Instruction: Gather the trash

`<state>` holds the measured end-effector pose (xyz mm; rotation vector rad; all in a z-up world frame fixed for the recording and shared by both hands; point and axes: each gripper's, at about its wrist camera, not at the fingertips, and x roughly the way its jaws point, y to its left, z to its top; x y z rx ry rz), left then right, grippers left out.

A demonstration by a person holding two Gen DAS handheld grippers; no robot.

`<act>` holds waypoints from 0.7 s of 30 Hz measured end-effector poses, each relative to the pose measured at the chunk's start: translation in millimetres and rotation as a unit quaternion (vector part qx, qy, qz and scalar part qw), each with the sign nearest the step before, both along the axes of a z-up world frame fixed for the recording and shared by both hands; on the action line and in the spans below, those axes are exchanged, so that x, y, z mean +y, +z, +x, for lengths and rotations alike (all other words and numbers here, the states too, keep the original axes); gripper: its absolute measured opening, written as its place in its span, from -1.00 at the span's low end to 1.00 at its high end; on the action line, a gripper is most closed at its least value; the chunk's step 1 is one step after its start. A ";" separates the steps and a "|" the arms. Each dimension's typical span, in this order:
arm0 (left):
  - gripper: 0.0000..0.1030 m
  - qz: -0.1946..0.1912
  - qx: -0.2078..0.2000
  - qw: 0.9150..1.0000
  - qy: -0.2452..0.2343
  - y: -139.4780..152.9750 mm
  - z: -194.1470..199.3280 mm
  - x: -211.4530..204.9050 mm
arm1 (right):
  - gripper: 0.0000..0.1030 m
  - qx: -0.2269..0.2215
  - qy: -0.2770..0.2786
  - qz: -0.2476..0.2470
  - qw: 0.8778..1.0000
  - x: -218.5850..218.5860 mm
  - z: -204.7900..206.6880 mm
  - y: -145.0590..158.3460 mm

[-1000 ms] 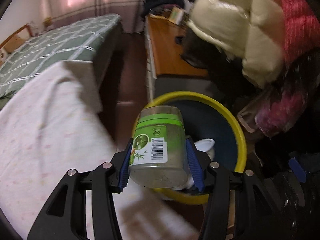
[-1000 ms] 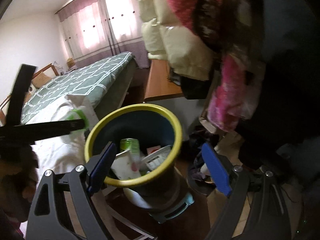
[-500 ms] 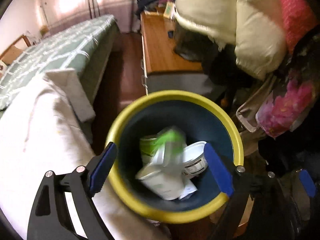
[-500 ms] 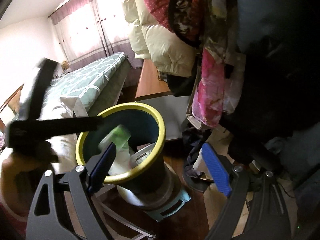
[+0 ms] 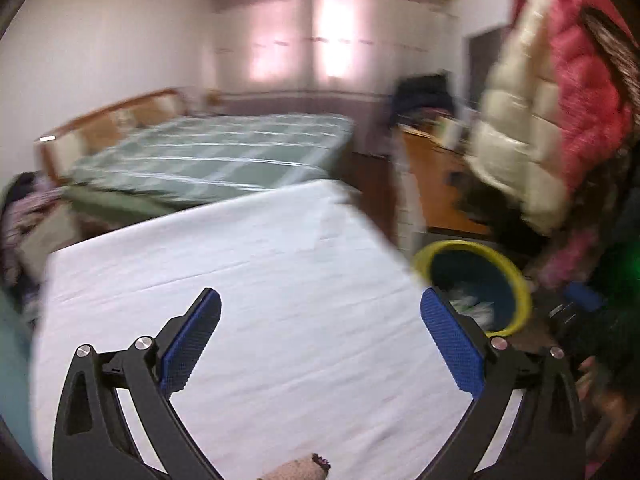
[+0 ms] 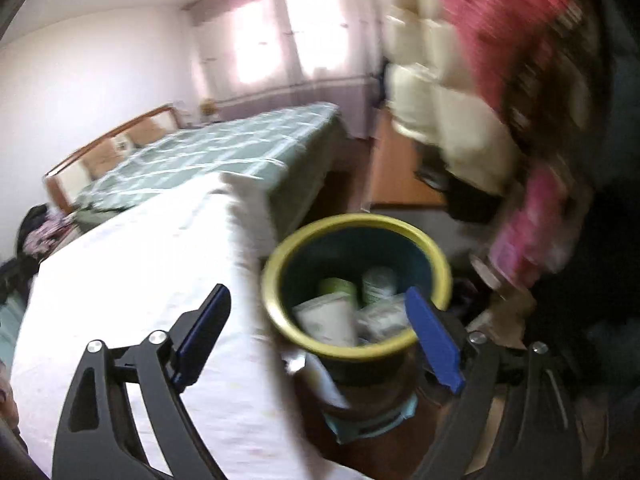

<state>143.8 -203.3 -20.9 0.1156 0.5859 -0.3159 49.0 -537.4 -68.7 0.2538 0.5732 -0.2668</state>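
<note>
Left wrist view: left hand-held gripper (image 5: 320, 332), jaws just opened wide, nothing between them, over a white-covered counter (image 5: 248, 264). Trash bin (image 5: 516, 280), yellow rim, dark blue inside, just beyond its right finger. Green checked bed (image 5: 216, 156) ahead; hanging coats (image 5: 532, 128) to the right. Right wrist view: right hand-held gripper (image 6: 320, 328), jaws spread wide and empty; bin (image 6: 280, 280) between its fingers, just ahead, holding cups and containers (image 6: 332, 316). Both views blurred.
</note>
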 end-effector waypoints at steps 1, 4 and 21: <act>0.91 0.003 -0.009 0.999 0.033 1.0 -9.4 21.6 | 0.69 -0.007 0.013 -0.007 1.000 9.0 1.9 6.6; 0.91 0.007 -0.018 0.995 0.101 2.4 -32.6 72.3 | 0.71 -0.023 0.047 -0.020 0.998 34.8 2.6 23.9; 0.91 -0.047 -0.028 0.984 0.169 11.6 -126.7 168.1 | 0.76 -0.046 0.089 -0.049 0.994 82.7 -40.0 48.6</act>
